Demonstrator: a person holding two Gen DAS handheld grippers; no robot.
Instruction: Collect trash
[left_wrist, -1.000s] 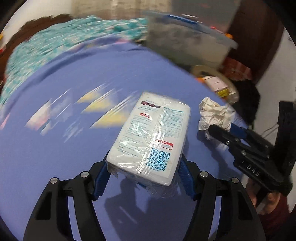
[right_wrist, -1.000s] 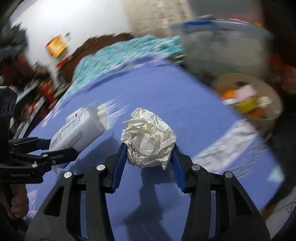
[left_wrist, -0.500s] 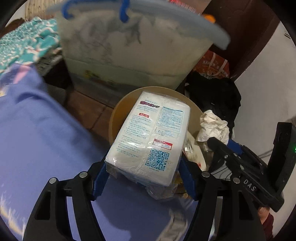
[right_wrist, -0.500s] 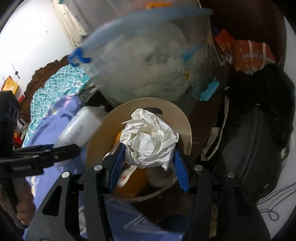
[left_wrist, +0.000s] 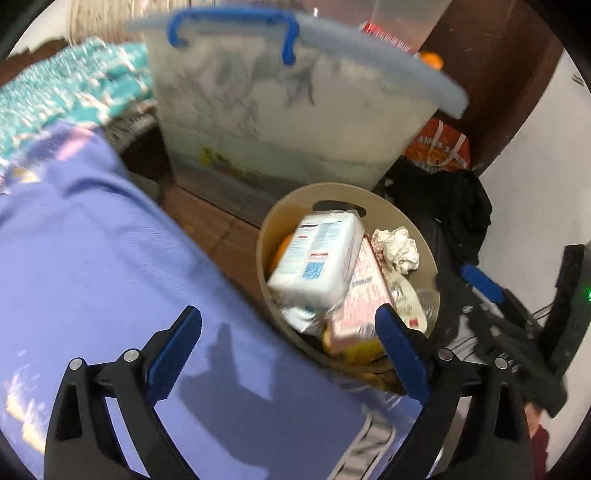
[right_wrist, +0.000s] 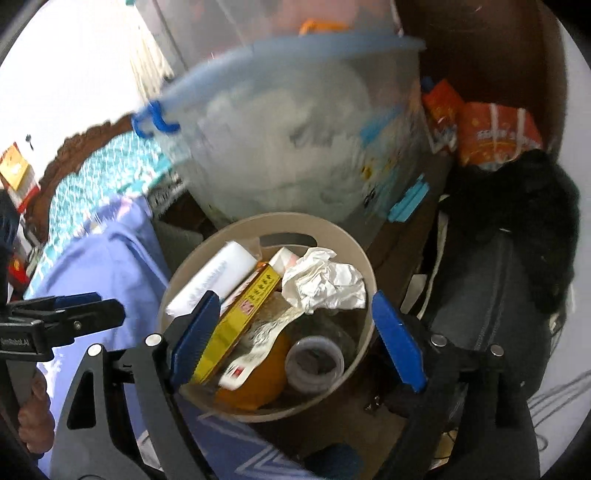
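White pack (left_wrist: 320, 261) and crumpled paper (right_wrist: 325, 280) — dropped, now in the bin (right_wrist: 360, 258).

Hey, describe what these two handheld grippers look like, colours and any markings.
Both the left gripper and right gripper have black angular frames with silver bolts and flat blue pads on the jaws. White lettering marks the left gripper's side in the right wrist view. A green light glows beside the right one.

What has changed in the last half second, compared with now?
Both jaws opened and released their loads: the white plastic-wrapped pack and the crumpled white paper ball dropped into the round beige bin. The left gripper and right gripper stayed above it.
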